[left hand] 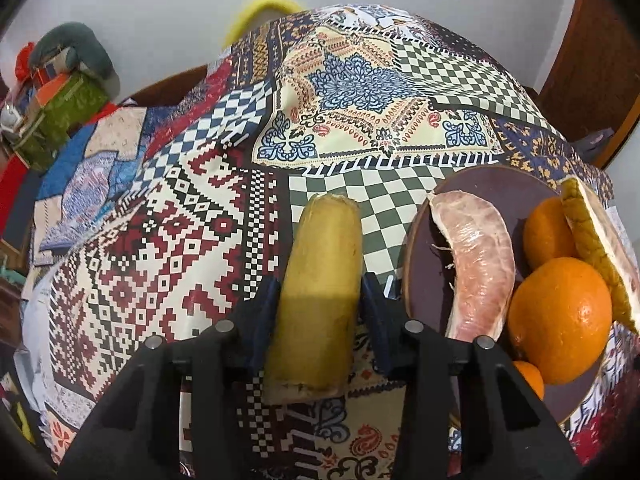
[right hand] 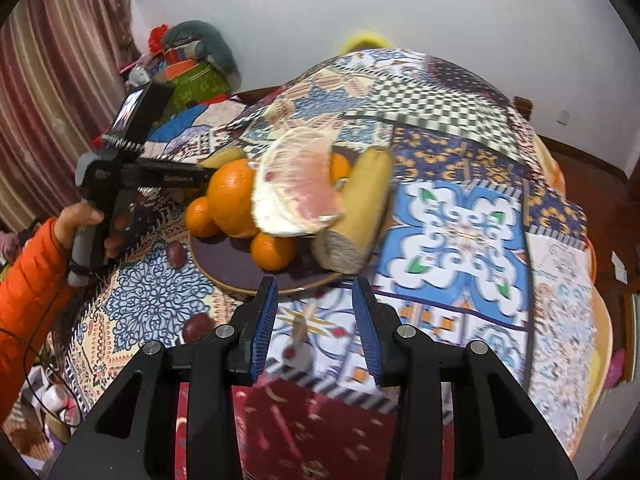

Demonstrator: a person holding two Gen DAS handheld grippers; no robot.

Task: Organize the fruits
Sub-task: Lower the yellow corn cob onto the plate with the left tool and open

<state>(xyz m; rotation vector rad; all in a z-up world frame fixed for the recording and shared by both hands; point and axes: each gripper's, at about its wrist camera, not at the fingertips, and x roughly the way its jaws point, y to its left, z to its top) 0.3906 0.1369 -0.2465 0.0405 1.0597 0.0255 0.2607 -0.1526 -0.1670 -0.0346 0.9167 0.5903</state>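
One yellow peel piece (left hand: pixel 320 300) we are holding between the left gripper (left hand: pixel 320 308) pads, left of the plate (left hand: pixel 480 184); the right gripper (right hand: pixel 316 320) is hanging narrowly parted, empty.

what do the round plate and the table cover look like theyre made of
Plate: probably wood or bamboo, with a pale wood-coloured rim around a matte dark purple-brown face. Table cover: probably printed plastic-coated cloth, smooth with a faint sheen and flat patchwork patterns; plain fabric is possible.
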